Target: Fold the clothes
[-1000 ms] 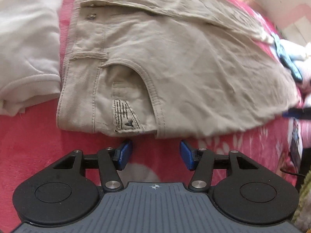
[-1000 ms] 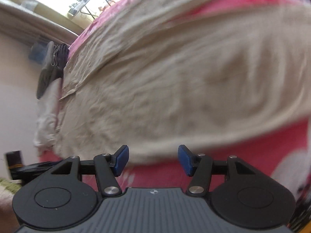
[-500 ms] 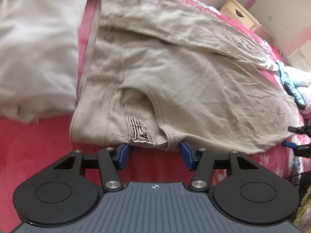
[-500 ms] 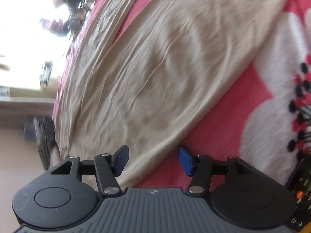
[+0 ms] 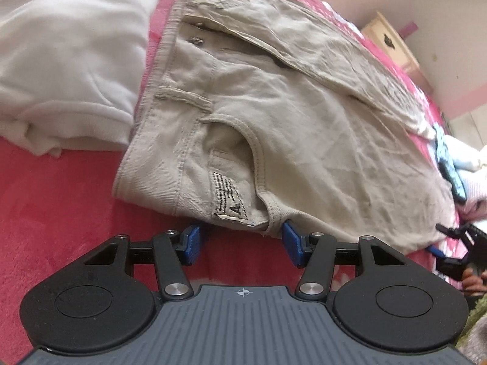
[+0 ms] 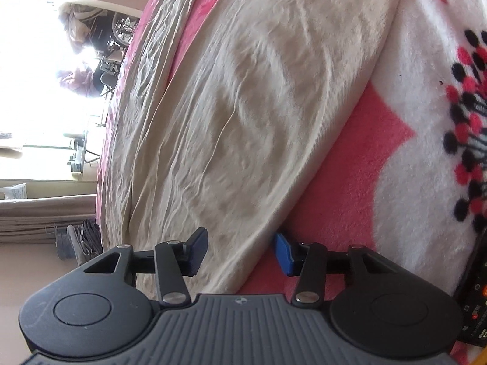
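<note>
Beige trousers (image 5: 274, 115) lie spread on a pink blanket (image 5: 54, 200), waistband to the left, with a care label (image 5: 226, 197) showing at the near edge. My left gripper (image 5: 240, 243) is open, its blue pads level with that near edge, the fabric between them. In the right wrist view, a trouser leg (image 6: 243, 115) runs away from me, and my right gripper (image 6: 240, 252), rolled sideways, stands open astride the leg's edge. The right gripper (image 5: 456, 243) also shows at the far right of the left wrist view.
A folded white garment (image 5: 61, 60) lies left of the trousers. Light blue and white clothes (image 5: 456, 164) sit at the right. A wooden cabinet (image 5: 392, 42) stands by the wall. A dark remote (image 6: 474, 289) lies on the flowered blanket (image 6: 426, 121).
The left gripper has moved in, so the trousers' near edge now lies between its pads. The right gripper has rolled sideways and closed in on the trouser leg's edge.
</note>
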`<action>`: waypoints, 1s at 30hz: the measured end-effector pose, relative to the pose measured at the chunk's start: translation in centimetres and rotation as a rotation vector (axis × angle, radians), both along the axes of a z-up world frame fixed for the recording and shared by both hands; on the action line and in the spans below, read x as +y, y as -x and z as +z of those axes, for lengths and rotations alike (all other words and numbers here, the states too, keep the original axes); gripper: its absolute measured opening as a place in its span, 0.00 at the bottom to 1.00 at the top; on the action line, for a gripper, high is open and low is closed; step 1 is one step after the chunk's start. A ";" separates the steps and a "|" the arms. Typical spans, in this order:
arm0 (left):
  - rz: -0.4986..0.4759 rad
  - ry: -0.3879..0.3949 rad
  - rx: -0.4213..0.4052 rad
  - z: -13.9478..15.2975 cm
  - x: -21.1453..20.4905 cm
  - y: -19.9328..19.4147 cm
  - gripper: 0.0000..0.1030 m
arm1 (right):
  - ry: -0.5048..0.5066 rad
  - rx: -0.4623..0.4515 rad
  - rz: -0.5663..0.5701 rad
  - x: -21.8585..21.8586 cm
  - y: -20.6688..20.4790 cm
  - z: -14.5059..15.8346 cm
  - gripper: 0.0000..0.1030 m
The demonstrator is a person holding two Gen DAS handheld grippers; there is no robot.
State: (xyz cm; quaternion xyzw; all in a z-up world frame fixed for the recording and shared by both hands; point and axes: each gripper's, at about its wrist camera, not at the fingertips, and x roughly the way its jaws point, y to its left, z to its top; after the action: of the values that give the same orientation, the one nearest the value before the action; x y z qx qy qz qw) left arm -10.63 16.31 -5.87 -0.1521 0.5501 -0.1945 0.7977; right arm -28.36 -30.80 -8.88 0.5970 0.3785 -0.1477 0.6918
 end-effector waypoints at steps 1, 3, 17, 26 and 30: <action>0.002 -0.006 -0.009 0.2 0.0 0.1 0.53 | 0.004 0.001 0.003 0.1 0.0 0.0 0.48; 0.000 -0.011 -0.038 0.7 -0.1 0.3 0.53 | 0.010 0.003 0.007 0.1 0.1 0.2 0.48; 0.206 0.133 0.051 -0.9 2.5 -1.2 0.52 | 0.008 0.003 0.009 -0.2 0.1 0.1 0.48; 0.070 -0.077 -0.127 2.2 0.1 -0.5 0.11 | 0.214 -0.021 0.089 0.3 -1.6 2.9 0.02; 0.033 -0.078 -0.223 4.6 -0.8 -1.2 0.08 | 0.332 -0.078 0.154 0.2 -4.2 6.5 0.01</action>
State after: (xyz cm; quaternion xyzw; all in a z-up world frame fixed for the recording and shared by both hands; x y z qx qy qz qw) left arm -9.46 15.51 -1.30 -0.1072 0.4627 -0.1756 0.8623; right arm -24.21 -30.62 -2.39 0.4493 0.3665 -0.1314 0.8041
